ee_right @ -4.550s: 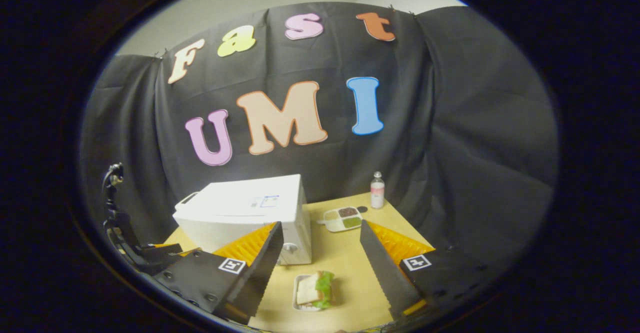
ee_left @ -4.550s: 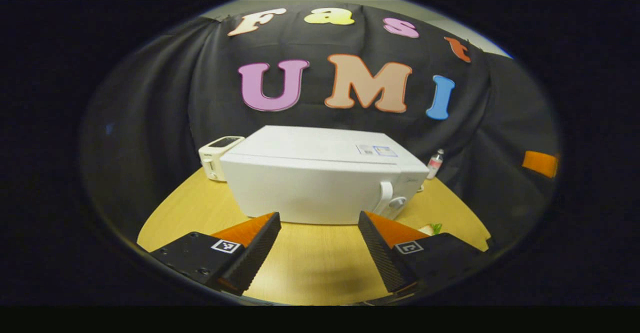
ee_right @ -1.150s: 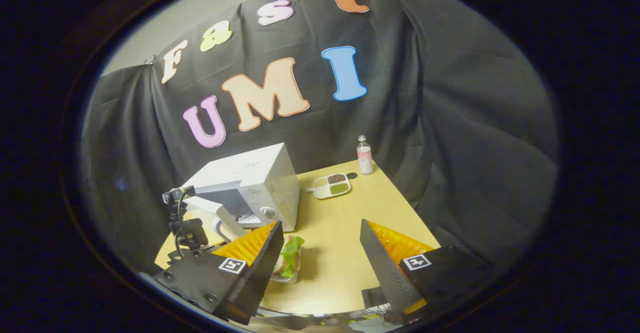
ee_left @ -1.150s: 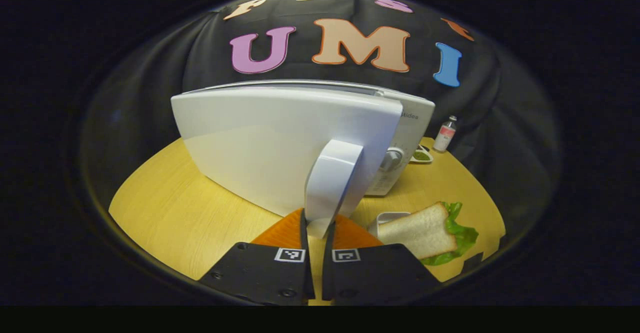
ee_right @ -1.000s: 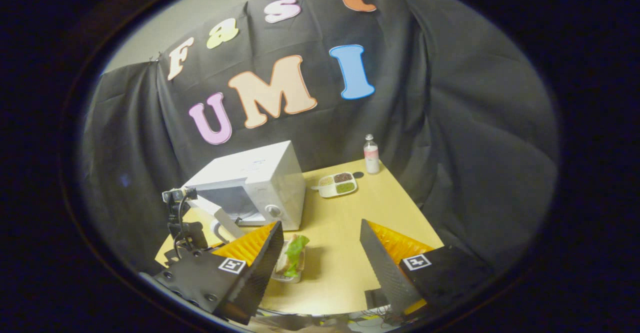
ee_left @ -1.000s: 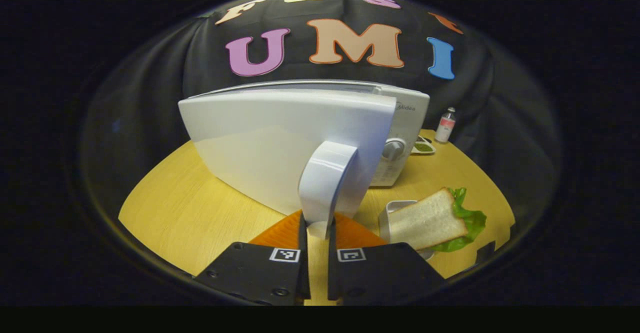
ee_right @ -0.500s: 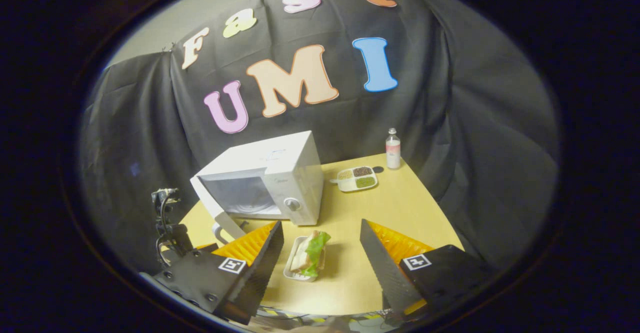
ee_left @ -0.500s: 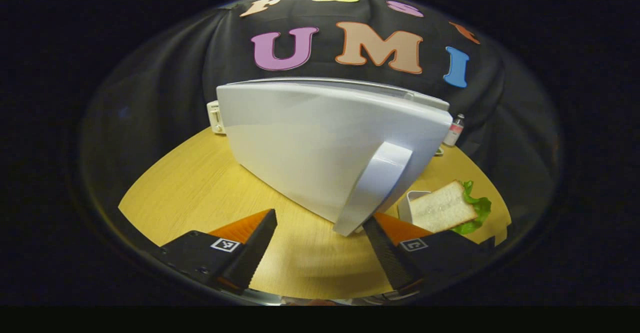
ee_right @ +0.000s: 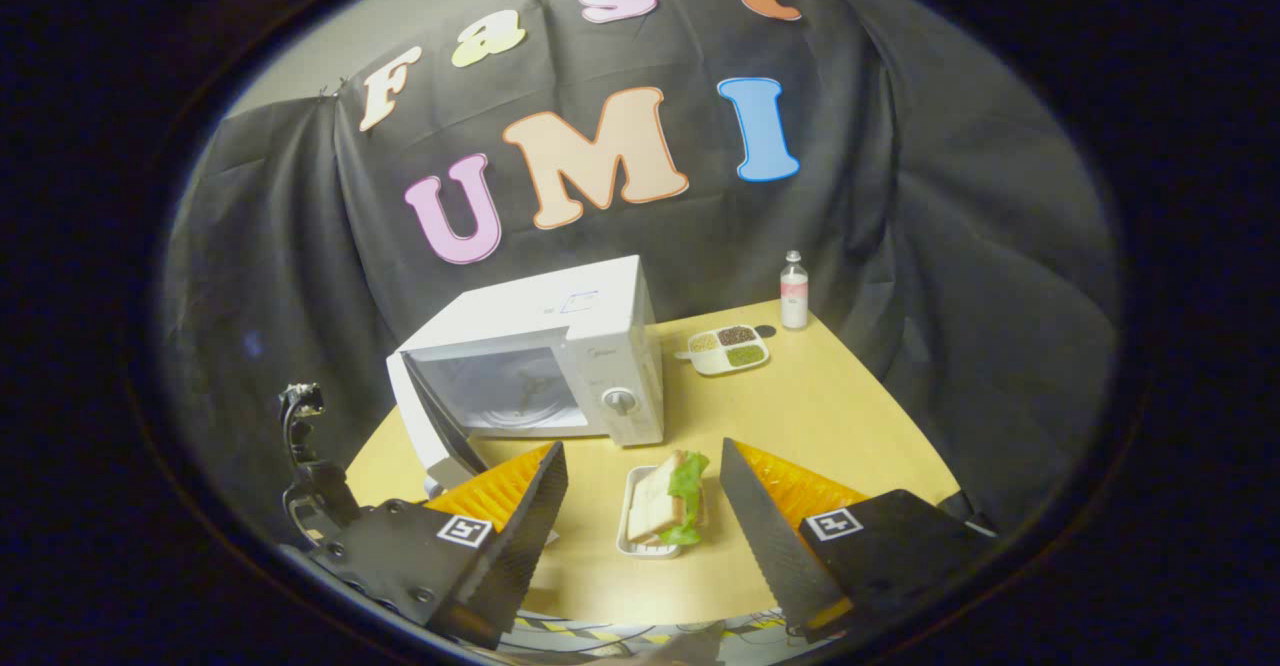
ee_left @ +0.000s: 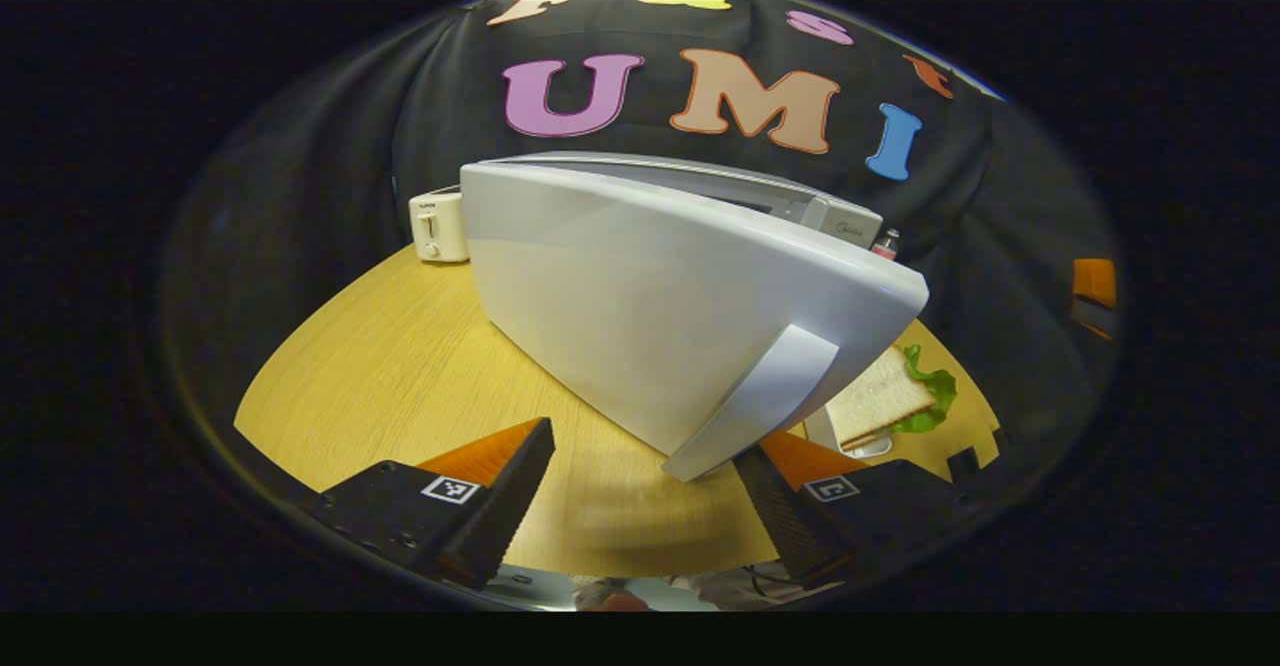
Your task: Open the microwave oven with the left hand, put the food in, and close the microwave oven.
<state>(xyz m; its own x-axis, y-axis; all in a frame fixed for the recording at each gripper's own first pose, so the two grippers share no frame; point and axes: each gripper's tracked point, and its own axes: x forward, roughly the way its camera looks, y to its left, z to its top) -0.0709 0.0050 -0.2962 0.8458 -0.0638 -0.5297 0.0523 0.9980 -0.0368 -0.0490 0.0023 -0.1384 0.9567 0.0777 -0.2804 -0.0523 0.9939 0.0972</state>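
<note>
Sandwich of white bread and green lettuce (ee_right: 668, 498) sits in its small white tray (ee_right: 627, 529) on the wooden desk (ee_right: 800, 416), between the right tool's (ee_right: 640, 536) spread fingers, ungripped. The left tool (ee_left: 640, 491) gapes beside the white door handle (ee_left: 760, 401); a careless sweep could knock the door shut. Farther off, the white microwave (ee_right: 600, 346) stands open, nothing visible inside.
</note>
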